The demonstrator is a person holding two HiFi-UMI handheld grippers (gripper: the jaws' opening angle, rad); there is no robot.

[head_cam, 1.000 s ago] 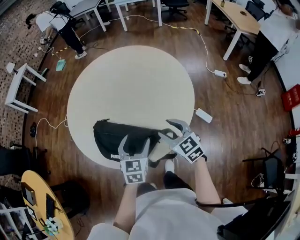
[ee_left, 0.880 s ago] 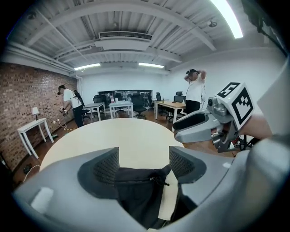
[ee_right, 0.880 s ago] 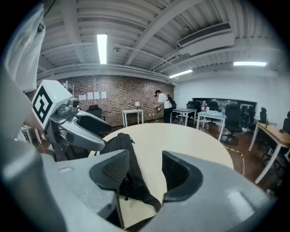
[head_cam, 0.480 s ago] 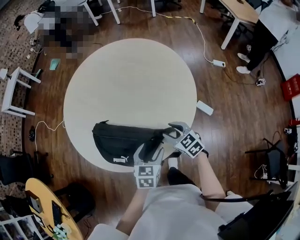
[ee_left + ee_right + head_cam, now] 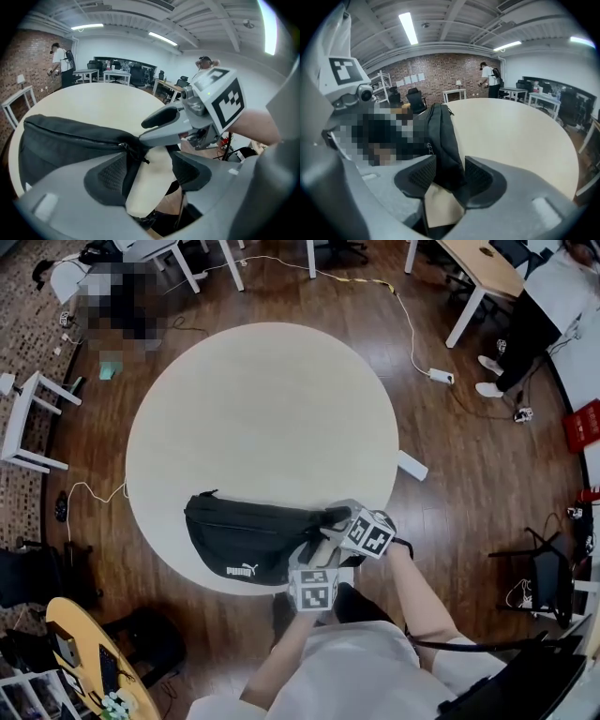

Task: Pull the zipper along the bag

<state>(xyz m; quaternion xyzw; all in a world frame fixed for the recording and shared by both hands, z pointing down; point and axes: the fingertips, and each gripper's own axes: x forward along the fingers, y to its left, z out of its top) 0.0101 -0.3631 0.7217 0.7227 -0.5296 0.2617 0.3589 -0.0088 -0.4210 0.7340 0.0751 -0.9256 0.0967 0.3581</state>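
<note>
A black waist bag (image 5: pixel 246 534) lies on the round cream table (image 5: pixel 262 399) near its front edge. In the left gripper view the bag (image 5: pixel 65 140) fills the left side, with its zipper pull (image 5: pixel 124 146) at the near end. My left gripper (image 5: pixel 149 172) is open and closing; the pull and its cord sit just inside its left pad, untouched. It shows in the head view as the left gripper (image 5: pixel 315 557) below the bag's right end. My right gripper (image 5: pixel 449 177) is closing on the bag's end (image 5: pixel 444 140), pads against the fabric, and appears as the right gripper (image 5: pixel 334 517) at that corner.
White tables (image 5: pixel 473 277) and chairs stand round the wooden floor, with cables and a power strip (image 5: pixel 441 377). A white box (image 5: pixel 412 465) lies by the table's right edge. A small yellow table (image 5: pixel 89 652) is at lower left. People stand at the far edges.
My left gripper has shifted right, under the bag's right end. The right gripper has moved in to the left over that end, and its jaws have narrowed around the fabric.
</note>
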